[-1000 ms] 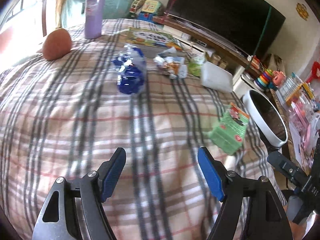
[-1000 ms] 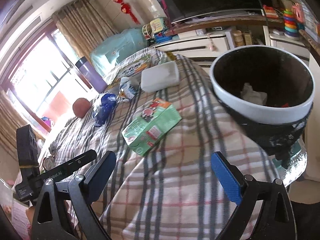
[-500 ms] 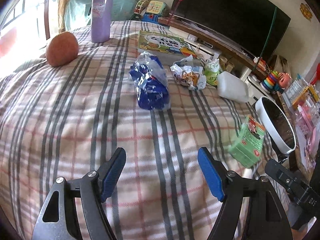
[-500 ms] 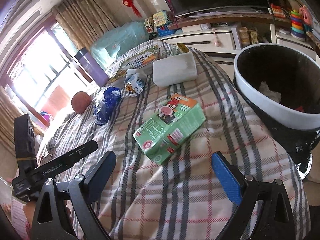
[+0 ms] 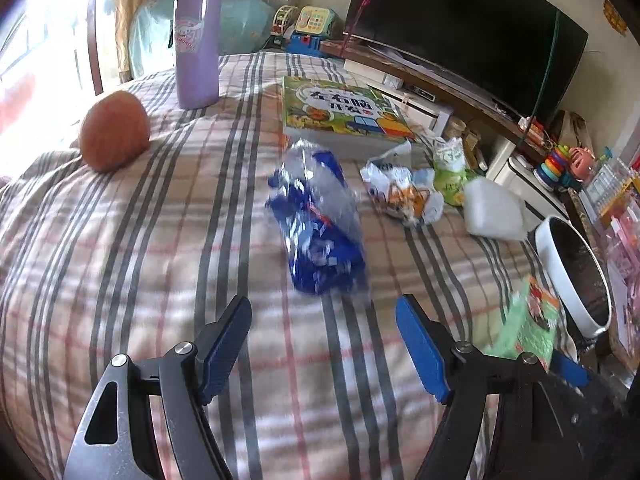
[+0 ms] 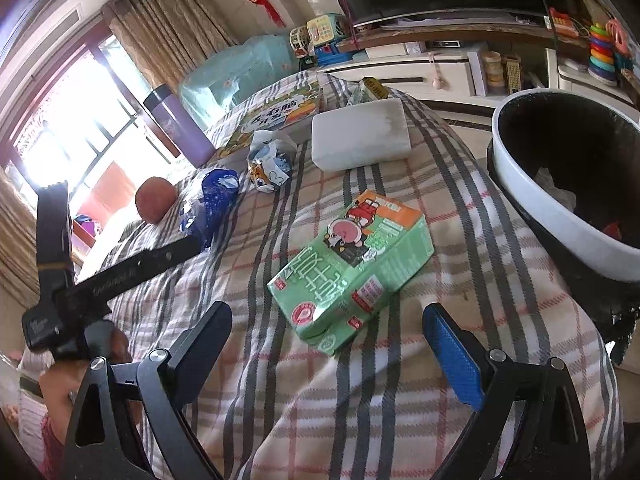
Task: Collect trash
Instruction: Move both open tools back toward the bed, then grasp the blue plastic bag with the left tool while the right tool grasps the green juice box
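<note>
On the plaid-covered bench (image 6: 400,380) you have 1 blue plastic wrapper (image 5: 318,224), 1 crumpled white wrapper (image 5: 402,194), 1 green carton (image 6: 352,260), 1 small green pack (image 5: 450,172), 1 white block (image 6: 360,134), 1 picture book (image 5: 340,110), 1 purple flask (image 5: 197,40) and 1 brown ball (image 5: 114,136). Beside it stands 1 bin (image 6: 532,196). You hold 2 sets of tongs: the left tongs (image 5: 322,338) and the right tongs (image 6: 328,344).

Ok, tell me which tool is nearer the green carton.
Right. The right tool hangs open just short of the green carton, which lies straight ahead of it. The left tool faces the blue wrapper; the carton sits off to its right.
</note>
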`<state>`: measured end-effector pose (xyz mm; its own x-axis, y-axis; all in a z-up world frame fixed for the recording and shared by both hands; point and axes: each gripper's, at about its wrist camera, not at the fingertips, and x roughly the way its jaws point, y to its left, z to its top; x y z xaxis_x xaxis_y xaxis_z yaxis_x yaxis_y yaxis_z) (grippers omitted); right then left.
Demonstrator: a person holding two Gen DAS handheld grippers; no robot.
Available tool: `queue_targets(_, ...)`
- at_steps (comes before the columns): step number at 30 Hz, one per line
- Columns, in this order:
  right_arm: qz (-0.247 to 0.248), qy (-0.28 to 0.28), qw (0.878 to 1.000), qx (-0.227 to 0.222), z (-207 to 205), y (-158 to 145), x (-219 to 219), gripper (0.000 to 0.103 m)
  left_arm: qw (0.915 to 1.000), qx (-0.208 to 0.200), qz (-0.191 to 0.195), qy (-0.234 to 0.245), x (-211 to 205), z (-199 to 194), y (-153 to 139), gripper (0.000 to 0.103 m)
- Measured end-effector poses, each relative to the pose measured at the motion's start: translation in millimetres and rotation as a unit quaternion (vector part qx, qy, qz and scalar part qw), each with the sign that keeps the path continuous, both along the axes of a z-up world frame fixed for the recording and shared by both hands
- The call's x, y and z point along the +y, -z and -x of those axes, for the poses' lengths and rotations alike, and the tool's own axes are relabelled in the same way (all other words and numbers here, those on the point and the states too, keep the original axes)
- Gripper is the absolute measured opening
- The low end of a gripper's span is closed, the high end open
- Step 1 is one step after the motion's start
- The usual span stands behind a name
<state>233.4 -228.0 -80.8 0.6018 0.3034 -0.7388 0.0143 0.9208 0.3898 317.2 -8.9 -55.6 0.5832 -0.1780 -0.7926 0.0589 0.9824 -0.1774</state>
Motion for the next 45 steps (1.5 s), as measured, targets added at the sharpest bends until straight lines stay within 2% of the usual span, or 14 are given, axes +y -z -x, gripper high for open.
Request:
queue_targets(7,0.012,0.008,1.0,0.008,-15.9,2.6,2.1,0.097,0.9999,-0.002,-0.009,-0.01,-1.0,-31.2,6.7,0.075)
queue_targets(14,0.058,0.024,0.998,0.017,-37.4,8.1,11.9,0.096,0.9996,0.006,-0.022,-0.017,-3.2,-51.4,23.6,0.072)
queue_targets(17,0.078,0.026,0.996,0.014,-38.8,12.2,14.6,0.095,0.9997,0.006,-0.02,-0.01,-6.5,-52.6,26.0,0.056)
queue_targets(18,0.084,0.023,0.996,0.01,-37.9,12.1,15.8,0.091,0.9997,0.006,-0.021,-0.006,-7.4,-53.3,27.4,0.046)
queue_targets(19,0.085,0.016,0.996,0.006,-36.5,11.4,16.8,0.083,0.9997,0.007,-0.022,-0.002,-7.7,-53.3,27.8,0.038)
queue_targets(20,0.084,0.011,0.996,0.002,-35.0,10.6,17.3,0.075,0.9998,0.005,-0.022,0.001,-7.9,-52.6,27.9,0.037)
queue_targets(22,0.085,0.002,0.996,-0.002,-31.8,8.8,16.9,0.07,0.9998,0.0,-0.021,0.006,-8.4,-49.8,27.1,0.033)
queue_targets(30,0.053,-0.009,0.998,-0.022,-11.1,1.1,0.0,0.058,0.9996,-0.003,0.009,0.026,-11.1,-9.2,17.0,0.029)
queue_targets(32,0.048,-0.01,0.998,-0.025,-6.2,-1.0,-4.3,0.037,0.9993,-0.002,0.018,0.032,-12.6,2.9,14.3,0.029)
queue_targets(39,0.041,-0.003,0.999,-0.019,1.3,1.9,-14.0,0.038,0.9976,0.005,0.037,0.059,-20.7,34.3,9.3,0.029)
queue_targets(45,0.011,0.0,1.0,-0.019,1.4,-0.2,-17.3,0.049,0.997,0.012,0.038,0.066,-23.8,46.8,9.5,0.029)
